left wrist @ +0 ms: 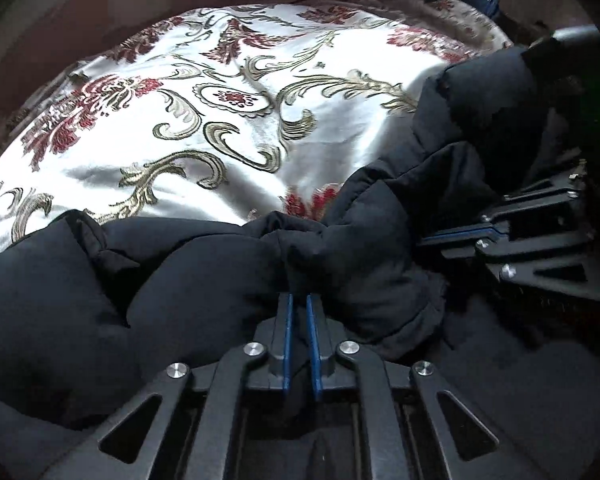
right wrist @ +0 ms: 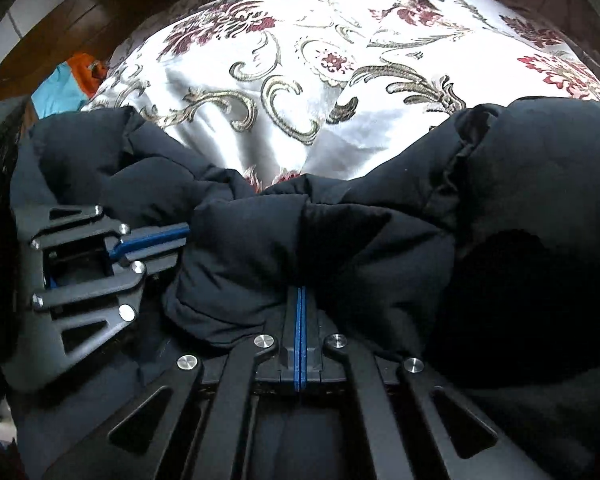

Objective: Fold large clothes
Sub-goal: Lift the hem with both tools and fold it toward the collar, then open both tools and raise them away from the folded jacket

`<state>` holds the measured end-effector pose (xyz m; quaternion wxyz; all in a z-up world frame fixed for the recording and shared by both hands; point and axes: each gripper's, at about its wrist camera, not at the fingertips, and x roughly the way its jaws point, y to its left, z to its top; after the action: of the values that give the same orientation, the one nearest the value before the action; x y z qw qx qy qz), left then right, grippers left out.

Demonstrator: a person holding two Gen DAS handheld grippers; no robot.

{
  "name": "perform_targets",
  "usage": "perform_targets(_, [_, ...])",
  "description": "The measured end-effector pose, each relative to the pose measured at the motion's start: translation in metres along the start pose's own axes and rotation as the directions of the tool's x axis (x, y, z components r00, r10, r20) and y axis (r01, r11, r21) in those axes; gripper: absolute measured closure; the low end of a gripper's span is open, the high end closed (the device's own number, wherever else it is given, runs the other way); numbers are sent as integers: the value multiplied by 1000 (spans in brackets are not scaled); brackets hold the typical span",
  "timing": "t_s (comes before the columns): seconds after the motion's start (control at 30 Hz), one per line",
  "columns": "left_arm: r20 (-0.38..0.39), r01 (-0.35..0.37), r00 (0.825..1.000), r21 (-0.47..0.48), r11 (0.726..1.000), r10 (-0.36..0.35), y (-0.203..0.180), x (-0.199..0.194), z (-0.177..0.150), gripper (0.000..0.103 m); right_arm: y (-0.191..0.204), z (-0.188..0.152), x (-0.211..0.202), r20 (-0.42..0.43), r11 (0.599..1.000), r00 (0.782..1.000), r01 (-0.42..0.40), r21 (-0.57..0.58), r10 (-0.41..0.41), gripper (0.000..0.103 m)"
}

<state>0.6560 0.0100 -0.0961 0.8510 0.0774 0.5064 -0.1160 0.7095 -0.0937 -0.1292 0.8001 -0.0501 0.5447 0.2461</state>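
Looking along my left gripper [left wrist: 300, 300], I see its blue fingers [left wrist: 288, 340] pressed on a pinch of the black padded jacket [left wrist: 204, 276]. A thin gap stays between the fingers, and I judge the cloth fills it at the tips, so this grip is clamped on the jacket. The jacket lies in a puffy heap on the near side of the bed, over a white cover [left wrist: 228, 92] with red and gold flowers. Most of the cover behind is bare, which I think is the room kept for spreading the jacket flat. At the right of this view my right gripper [left wrist: 424, 240] comes in from the side, its tips sunk in the same bunch of cloth, just beside my left one.

From the right gripper's own view [right wrist: 301, 292], the two blue fingers [right wrist: 298, 344] are fully together, with no gap I can see. The tips go under a fold of the jacket [right wrist: 340, 248], so I judge they hold only a thin layer of the shell cloth. My left gripper [right wrist: 186, 234] shows at the left, turned on its side and biting the jacket close by. Something orange and light blue [right wrist: 70, 84] lies beyond the bed's left edge; I cannot tell what it is.

Both grips sit near each other on one edge, probably so I can lift and pull the jacket open across the cover. The padding is thick and slippery, so a thin pinch may slide out.
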Motion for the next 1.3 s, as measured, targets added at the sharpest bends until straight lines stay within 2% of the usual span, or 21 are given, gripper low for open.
perform_targets(0.1, [23, -53, 998, 14, 999, 52, -7, -1, -2, 95, 3, -10, -17, 78, 1000, 997, -21, 5, 20, 103])
perform_targets(0.17, [54, -33, 998, -3, 999, 34, -3, -12, -7, 96, 6, -19, -33, 124, 1000, 992, -23, 8, 22, 102])
perform_targets(0.23, [84, 16, 996, -58, 998, -11, 6, -26, -11, 95, 8, -24, -47, 159, 1000, 987, -3, 3, 2, 98])
perform_targets(0.33, [140, 98, 987, -163, 982, -75, 21, -48, -21, 92, 12, -30, -66, 205, 999, 978, 39, -6, -37, 85])
perform_targets(0.37, [165, 119, 983, -202, 972, -86, 26, -57, -25, 90, 15, -32, -74, 221, 998, 973, 67, -8, -63, 75])
perform_targets(0.4, [175, 127, 981, -222, 967, -89, 28, -61, -28, 86, 17, -35, -81, 239, 994, 966, 105, -12, -99, 67])
perform_targets(0.43, [190, 142, 977, -257, 956, -94, 31, -68, -33, 83, 18, -35, -87, 249, 991, 961, 130, -16, -122, 63])
perform_targets(0.5, [194, 150, 976, -298, 943, -94, 33, -76, -37, 82, 20, -39, -100, 275, 981, 945, 192, -32, -176, 49])
perform_targets(0.6, [185, 133, 980, -312, 941, -77, 30, -87, -40, 80, 23, -46, -122, 317, 964, 918, 262, -35, -238, 45])
perform_targets(0.67, [191, 123, 980, -322, 939, -63, 27, -97, -43, 73, 23, -51, -138, 334, 961, 907, 275, -8, -257, 44])
perform_targets(0.7, [201, 119, 978, -334, 935, -53, 27, -104, -46, 58, 23, -53, -145, 339, 962, 904, 274, 6, -260, 42])
perform_targets(0.73, [209, 117, 977, -345, 931, -45, 29, -107, -45, 34, 22, -56, -153, 346, 963, 901, 270, 23, -261, 40])
perform_targets(0.77, [239, 114, 971, -368, 923, -25, 28, -118, -49, 26, 21, -62, -161, 355, 963, 897, 265, 40, -262, 36])
perform_targets(0.8, [260, 113, 966, -378, 919, -12, 28, -124, -51, 22, 20, -67, -169, 364, 964, 894, 261, 50, -261, 33])
perform_targets(0.83, [287, 116, 958, -390, 914, 1, 27, -135, -55, 22, 20, -73, -179, 376, 965, 890, 254, 59, -257, 32])
perform_targets(0.97, [300, 106, 954, -399, 911, 21, 22, -165, -59, 20, 23, -91, -212, 419, 966, 871, 250, 69, -255, 25])
perform_targets(1.03, [323, 96, 946, -388, 917, 38, 16, -185, -62, 12, 28, -98, -228, 441, 966, 860, 250, 73, -256, 20])
perform_targets(1.1, [342, 81, 938, -382, 921, 60, 10, -202, -67, 3, 31, -106, -247, 467, 967, 848, 245, 76, -251, 3])
perform_targets(1.3, [409, 70, 908, -370, 926, 95, -11, -255, -81, 1, 47, -129, -294, 527, 970, 818, 231, 69, -232, 2])
